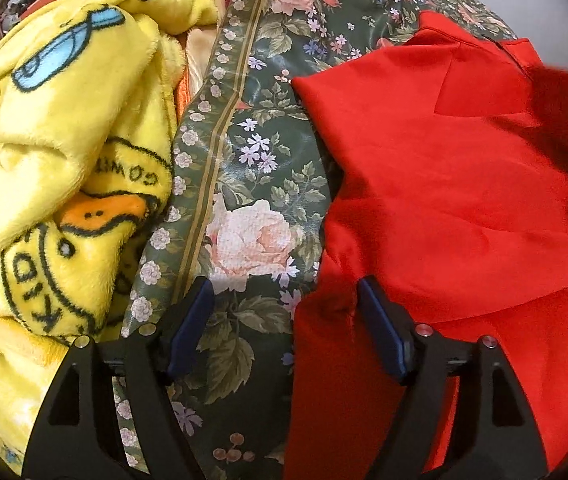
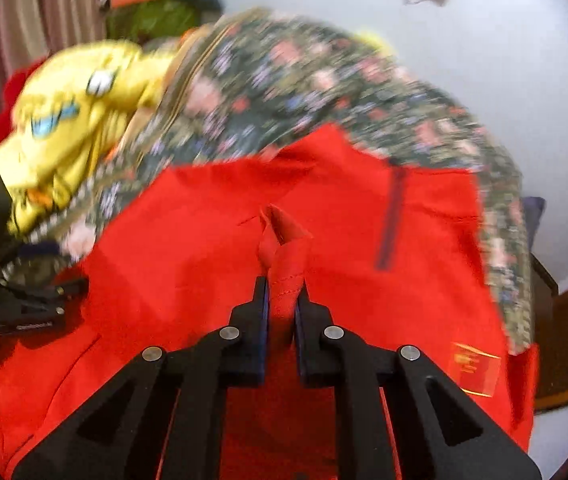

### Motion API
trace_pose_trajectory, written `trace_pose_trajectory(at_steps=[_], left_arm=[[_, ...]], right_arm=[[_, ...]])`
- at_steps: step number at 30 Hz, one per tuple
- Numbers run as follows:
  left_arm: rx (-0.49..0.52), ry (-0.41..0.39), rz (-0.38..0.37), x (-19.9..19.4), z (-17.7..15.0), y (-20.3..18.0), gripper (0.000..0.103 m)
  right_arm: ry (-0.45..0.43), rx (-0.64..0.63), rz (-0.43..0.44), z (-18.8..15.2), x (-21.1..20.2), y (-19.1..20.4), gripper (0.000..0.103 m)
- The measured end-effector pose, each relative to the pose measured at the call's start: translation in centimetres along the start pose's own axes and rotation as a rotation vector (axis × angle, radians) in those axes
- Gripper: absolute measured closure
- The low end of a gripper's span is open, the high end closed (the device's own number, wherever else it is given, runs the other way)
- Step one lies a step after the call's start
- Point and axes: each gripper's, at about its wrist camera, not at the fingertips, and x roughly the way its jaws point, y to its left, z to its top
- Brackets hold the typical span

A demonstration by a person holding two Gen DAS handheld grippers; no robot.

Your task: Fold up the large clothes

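Observation:
A large red garment (image 1: 456,184) lies spread on a green floral cloth (image 1: 251,184); it also fills the right wrist view (image 2: 203,240), which is blurred. My left gripper (image 1: 284,300) is open and empty, its blue-padded fingers astride the garment's left edge, just above it. My right gripper (image 2: 282,300) is shut on a bunched fold of the red garment (image 2: 284,256) and holds it above the rest of the garment. The left gripper shows in the right wrist view (image 2: 31,308) at the garment's left side.
A yellow plush duck-print blanket (image 1: 63,184) is heaped left of the floral cloth, also seen in the right wrist view (image 2: 67,120). A white wall (image 2: 484,60) lies behind. A brown wooden edge (image 2: 564,340) is at the right. A label (image 2: 474,368) sits on the garment's right part.

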Motion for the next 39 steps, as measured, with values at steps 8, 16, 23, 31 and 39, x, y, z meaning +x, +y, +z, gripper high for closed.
trace_pose_trajectory(at_steps=[8, 16, 23, 31, 39], left_arm=[[0.004, -0.099, 0.032, -4.6, 1.2, -1.6, 0.036], [0.061, -0.046, 0.093, -3.2, 2.0, -6.0, 0.036], [0.036, 0.019, 0.146, 0.0, 0.8, -5.7, 0.035], [0.027, 0.042, 0.171, 0.2, 0.6, -5.2, 0.033], [0.091, 0.012, 0.165, -3.4, 0.7, -6.2, 0.034]], right_arm=[[-0.14, 0.193, -0.089, -2.5, -7.2, -8.5, 0.094], [-0.103, 0.377, -0.081, -7.7, -6.8, -13.5, 0.094], [-0.03, 0.447, -0.085, -12.3, -5.9, -16.9, 0.094], [0.083, 0.51, -0.009, -15.5, -3.6, -18.3, 0.09], [0.141, 0.497, 0.068, -16.3, -5.4, -18.7, 0.05]])
